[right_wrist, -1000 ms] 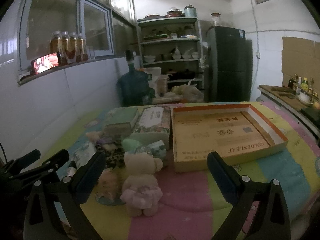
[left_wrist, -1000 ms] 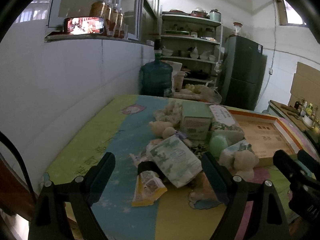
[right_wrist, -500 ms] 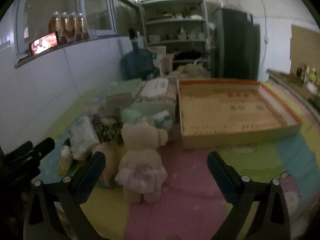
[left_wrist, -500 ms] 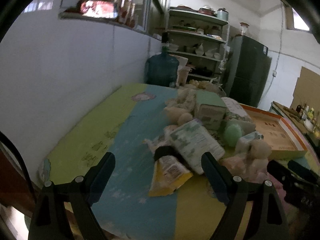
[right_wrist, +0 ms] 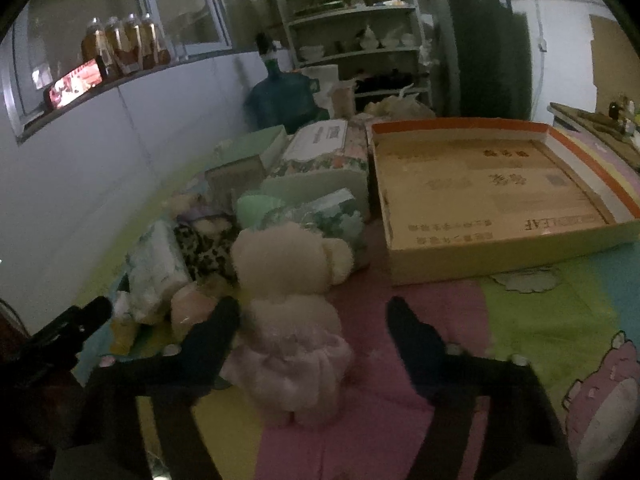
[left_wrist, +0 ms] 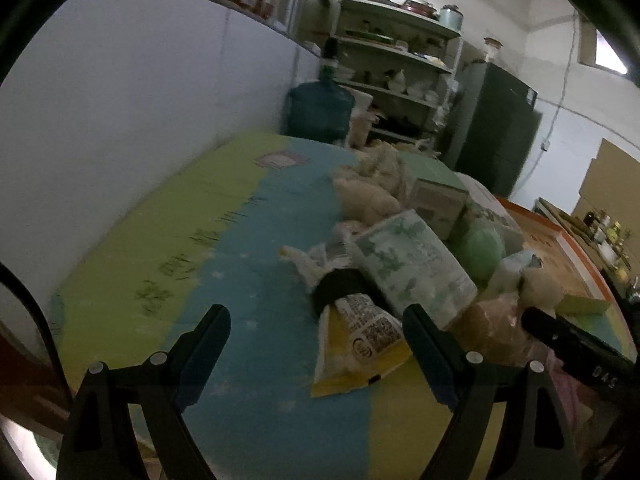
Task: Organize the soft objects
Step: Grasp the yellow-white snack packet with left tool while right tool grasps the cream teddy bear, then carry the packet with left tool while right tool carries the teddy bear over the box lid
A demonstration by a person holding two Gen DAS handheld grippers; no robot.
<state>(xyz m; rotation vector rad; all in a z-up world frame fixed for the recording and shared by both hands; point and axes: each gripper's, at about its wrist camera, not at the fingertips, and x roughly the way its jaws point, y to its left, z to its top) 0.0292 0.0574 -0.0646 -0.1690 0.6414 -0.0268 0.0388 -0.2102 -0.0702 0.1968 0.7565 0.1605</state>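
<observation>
A heap of soft things lies on the colourful mat: tissue packs, plush toys, a green ball. A cream teddy bear in a pink dress (right_wrist: 292, 312) sits at its front. My right gripper (right_wrist: 316, 330) is open with the bear's body between its fingers, the left finger (right_wrist: 212, 332) close beside it. My left gripper (left_wrist: 316, 340) is open and empty, low over the mat, with a yellow snack packet (left_wrist: 360, 344) and a green-patterned tissue pack (left_wrist: 408, 264) just ahead. The right gripper's tip (left_wrist: 576, 344) shows in the left wrist view.
An open, shallow cardboard box (right_wrist: 492, 184) with an orange rim lies to the right of the heap. Tissue boxes (right_wrist: 320, 152) stand behind the heap. A wall runs along the left; a water jug (right_wrist: 280, 96), shelves and a fridge stand beyond the table.
Both grippers have moved down and forward. The right one now has the bear between its open fingers. The left one has come closer to the yellow packet.
</observation>
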